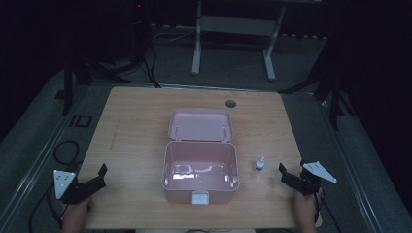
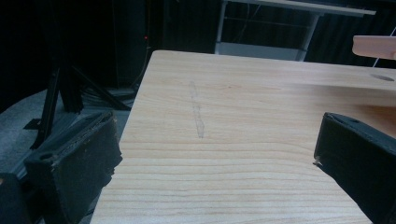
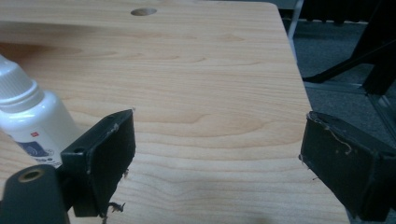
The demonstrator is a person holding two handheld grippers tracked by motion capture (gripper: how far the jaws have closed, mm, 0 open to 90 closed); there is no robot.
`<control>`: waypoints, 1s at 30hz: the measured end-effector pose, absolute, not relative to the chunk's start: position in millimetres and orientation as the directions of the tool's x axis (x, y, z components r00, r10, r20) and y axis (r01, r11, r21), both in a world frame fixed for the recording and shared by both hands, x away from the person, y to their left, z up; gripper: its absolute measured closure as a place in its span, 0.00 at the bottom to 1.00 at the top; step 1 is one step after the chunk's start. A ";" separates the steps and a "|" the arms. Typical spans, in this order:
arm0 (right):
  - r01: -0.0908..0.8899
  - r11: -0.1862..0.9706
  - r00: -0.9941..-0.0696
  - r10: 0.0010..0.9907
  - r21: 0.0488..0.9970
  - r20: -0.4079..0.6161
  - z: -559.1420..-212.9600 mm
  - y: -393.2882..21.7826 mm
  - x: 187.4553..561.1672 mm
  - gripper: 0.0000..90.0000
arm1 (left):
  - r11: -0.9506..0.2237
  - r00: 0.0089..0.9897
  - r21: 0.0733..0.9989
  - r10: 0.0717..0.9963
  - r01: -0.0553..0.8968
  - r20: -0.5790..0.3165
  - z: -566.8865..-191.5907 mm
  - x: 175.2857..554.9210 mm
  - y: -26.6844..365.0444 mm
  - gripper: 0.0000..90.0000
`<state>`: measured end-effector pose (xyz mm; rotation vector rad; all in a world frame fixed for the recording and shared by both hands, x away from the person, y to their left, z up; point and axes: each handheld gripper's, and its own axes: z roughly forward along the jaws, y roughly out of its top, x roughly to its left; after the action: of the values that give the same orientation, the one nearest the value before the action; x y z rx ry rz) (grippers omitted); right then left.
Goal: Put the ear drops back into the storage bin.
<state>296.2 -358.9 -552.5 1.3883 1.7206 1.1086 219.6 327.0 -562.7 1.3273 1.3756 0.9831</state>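
— Surface? 
— Pale wooden bench (image 1: pixel 141 131), smooth, fine straight grain, rounded corners, a round hole (image 1: pixel 231 103) near the far edge.

— Container on it? 
— Pink plastic box (image 1: pixel 200 177), rectangular with rounded corners, glossy inside, standing at mid-bench with the hinged pink lid (image 1: pixel 200 124) thrown back flat behind it. White latch tab (image 1: pixel 199 197) on the near wall. Nothing lying inside, only light glinting off the floor of it.

— And the small item? 
— Small white plastic bottle (image 1: pixel 260 164), rounded shoulders, ribbed white screw cap, a printed label low on its side — upright on the bench just right of the box, apart from it, between box and right gripper (image 1: pixel 286 174). Seen close in the right gripper view (image 3: pixel 28 116), just outside the left-hand finger.

— Fingers on that side? 
— Black, blocky, matte, frayed at the edges (image 3: pixel 105 158); spread wide, bare wood between them, holding nothing.

— Other side? 
— Left gripper (image 1: pixel 94 178) near the front left corner of the bench, well apart from the box, grey three-cornered plate on top. Same worn black fingers (image 2: pixel 79 163), spread wide over bare wood, holding nothing.
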 end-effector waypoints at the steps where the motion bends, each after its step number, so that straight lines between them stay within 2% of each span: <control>1: 0.423 0.078 -0.223 0.975 0.903 0.021 -552.5 -358.6 296.5 0.11 | 0.086 0.043 0.970 0.994 0.228 -0.098 -562.7 219.6 327.0 0.01; 7: 0.435 0.081 -0.224 0.974 0.897 0.021 -552.6 -358.5 298.1 0.11 | 0.086 0.045 0.970 0.994 0.228 -0.099 -562.7 219.6 327.0 0.01; 15: 0.480 0.100 -0.300 0.952 0.871 0.056 -550.5 -360.1 305.6 0.11 | 0.082 0.053 0.970 0.994 0.231 -0.097 -562.6 220.0 327.1 0.01; 16: 0.493 0.118 -0.308 0.950 0.862 0.046 -548.6 -359.6 307.1 0.12 | 0.082 0.053 0.970 0.994 0.229 -0.097 -562.6 219.8 327.1 0.01; 17: 0.501 0.140 -0.311 0.950 0.854 0.027 -546.4 -359.4 308.2 0.18 | 0.083 0.053 0.970 0.994 0.230 -0.097 -562.6 219.9 327.1 0.01; 23: 0.526 0.168 -0.330 0.944 0.834 0.018 -541.3 -361.2 310.8 0.19 | 0.084 0.055 0.970 0.994 0.230 -0.099 -562.6 220.0 327.3 0.01; 24: 0.590 0.197 -0.373 0.927 0.783 0.048 -539.7 -363.2 313.8 0.19 | 0.082 0.055 0.970 0.994 0.230 -0.097 -562.6 219.9 327.1 0.01; 30: 0.674 0.270 -0.422 0.905 0.687 0.059 -536.1 -361.9 315.9 0.17 | 0.081 0.054 0.969 0.994 0.233 -0.096 -562.5 220.2 327.0 0.01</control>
<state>315.9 -361.9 -536.1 1.4389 2.2003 0.9263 220.2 327.0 -562.5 1.3381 1.3687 0.9756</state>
